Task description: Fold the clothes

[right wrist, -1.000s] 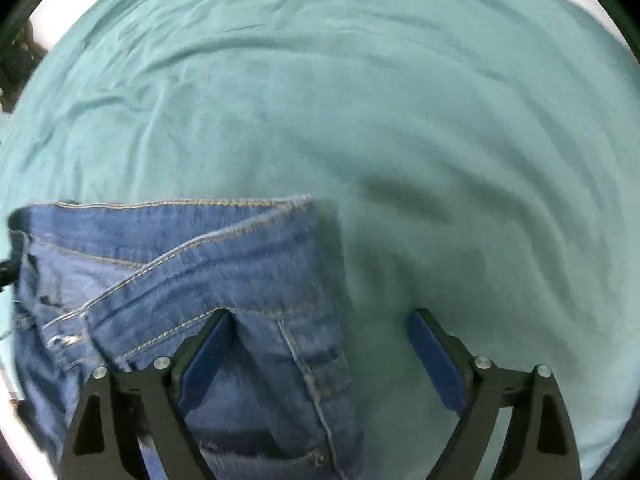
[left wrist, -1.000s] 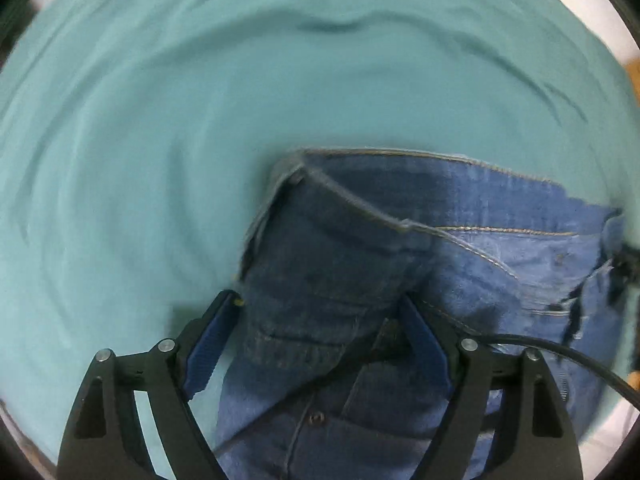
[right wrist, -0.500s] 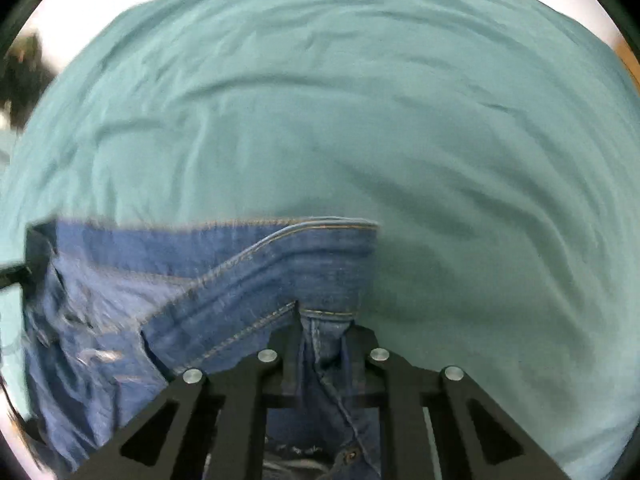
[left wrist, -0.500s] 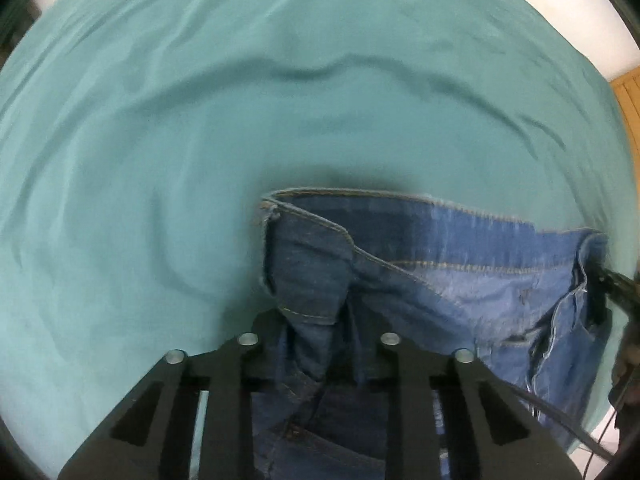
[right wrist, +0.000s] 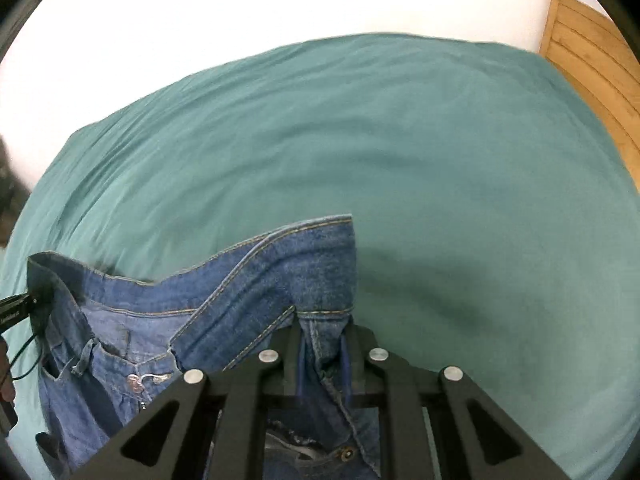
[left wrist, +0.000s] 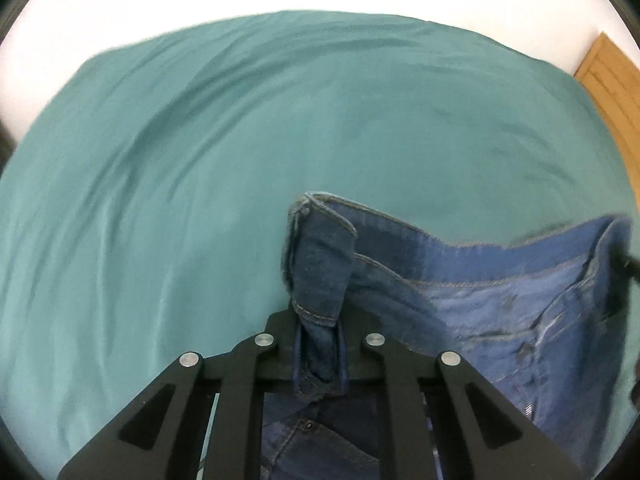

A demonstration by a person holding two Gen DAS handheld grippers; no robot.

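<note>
Blue denim jeans hang by their waistband above a teal bed sheet. My left gripper pinches the left end of the waistband; its jaws are closing with a fold of denim between the pads. In the right wrist view the jeans stretch off to the left, and my right gripper is shut on the waistband's right end. The waistband sags between the two grips. The legs hang below, out of sight.
The teal sheet covers the whole bed under the jeans. A white wall rises behind it. A slatted wooden panel stands at the bed's far right corner. A black gripper part with a thin cable shows at the left edge.
Both grippers went from open over the flat jeans to shut on the waistband ends. They then rose and tilted up, lifting the waistband off the sheet; the wall and wooden panel came into view.
</note>
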